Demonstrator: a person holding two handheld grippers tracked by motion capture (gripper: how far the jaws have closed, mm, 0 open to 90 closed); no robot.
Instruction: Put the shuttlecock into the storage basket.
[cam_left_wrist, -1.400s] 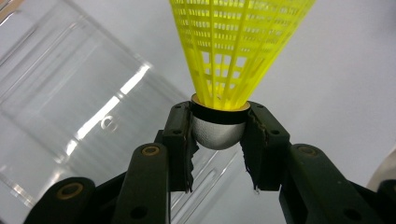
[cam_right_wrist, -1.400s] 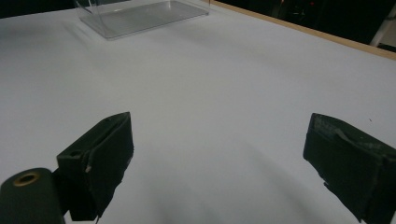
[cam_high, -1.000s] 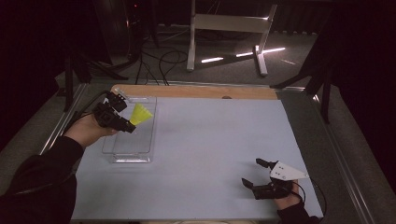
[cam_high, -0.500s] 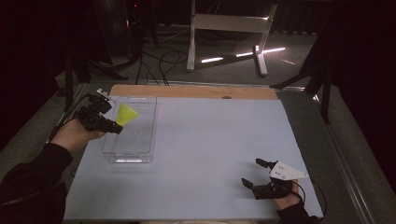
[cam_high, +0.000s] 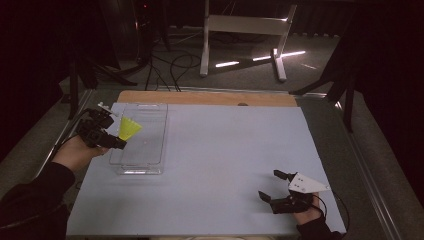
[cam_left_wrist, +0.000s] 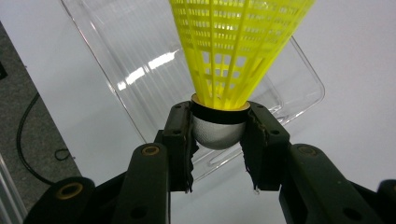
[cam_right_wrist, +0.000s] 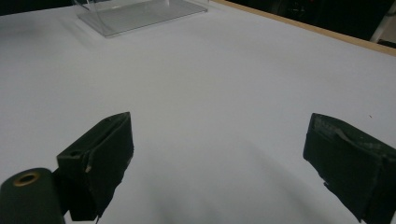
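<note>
Jaws of the left gripper (cam_left_wrist: 218, 140) are seen clamped on the rounded silver-grey cork of a yellow shuttlecock (cam_left_wrist: 233, 51), one black pad pressed against each side of the cork just below its dark band. The mesh skirt is pointed away from the gripper, widening toward the top of the left gripper view. Behind the shuttlecock a clear plastic tray (cam_left_wrist: 140, 60) is seen lying on the white table sheet.

Places are given from that tray (cam_high: 150, 150). In the high view the shuttlecock (cam_high: 129, 128) is held over the tray's left wall, with the skirt spread above the tray's inner floor and the cork at the tray's outer left edge. The left gripper (cam_high: 116, 144) is held just left of the tray, over the sheet's left margin, and the person's hand and dark sleeve are seen farther left and nearer the camera. Whether the shuttlecock touches the tray cannot be told.

The right gripper (cam_high: 274, 186) is found well apart from the tray, far to its right and near the front edge of the table sheet (cam_high: 225, 150). Its jaws are spread wide with nothing between them, and only bare sheet is seen in the gap in the right gripper view (cam_right_wrist: 219, 154), where the tray (cam_right_wrist: 135, 11) is seen far off.
</note>
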